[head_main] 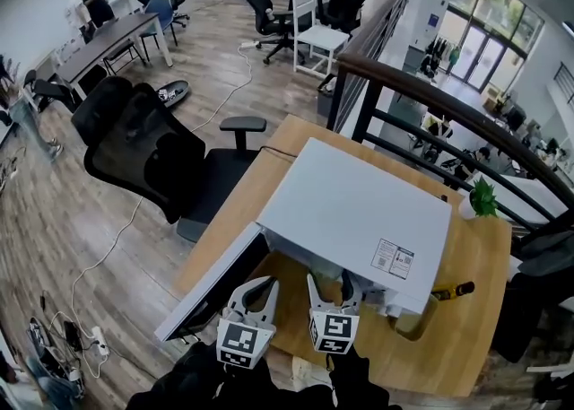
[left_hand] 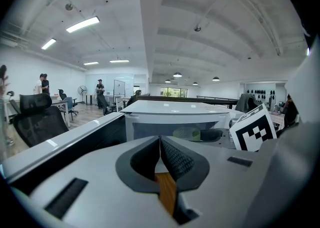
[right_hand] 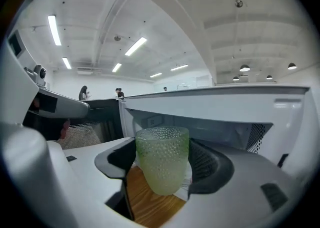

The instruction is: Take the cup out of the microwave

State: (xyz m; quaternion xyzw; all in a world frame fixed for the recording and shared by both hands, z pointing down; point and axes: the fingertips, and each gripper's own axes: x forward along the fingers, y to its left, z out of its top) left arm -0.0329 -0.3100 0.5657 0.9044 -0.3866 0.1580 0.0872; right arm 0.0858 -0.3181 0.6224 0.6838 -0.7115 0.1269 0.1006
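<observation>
**Desk** (head_main: 475,309): a wooden top that fills the lower half of the head view and carries the oven.

**Microwave** (head_main: 359,211): a white box at the centre of the desk. Its door (head_main: 211,287) is swung open toward 8 o'clock.

**Left claw** (left_hand: 161,159): at 6 o'clock in the head view. Its jaws are together with nothing between them.

**Right claw** (head_main: 332,292): just to 3 o'clock of the left one. It is clamped on the cup, with the pads on opposite sides of the wall.

**Cup** (right_hand: 162,159): a pale green pebbled tumbler, held upright in front of the open cavity. Bare desk wood shows beneath its base.

**Handling (judged):** the cup looks stiff, empty and light. If it is glass, a knock against the oven frame could break it. The pebbled wall should resist slipping. It tapers toward the base, so a hold at mid-height across its width suits it best, with modest pressure.
</observation>
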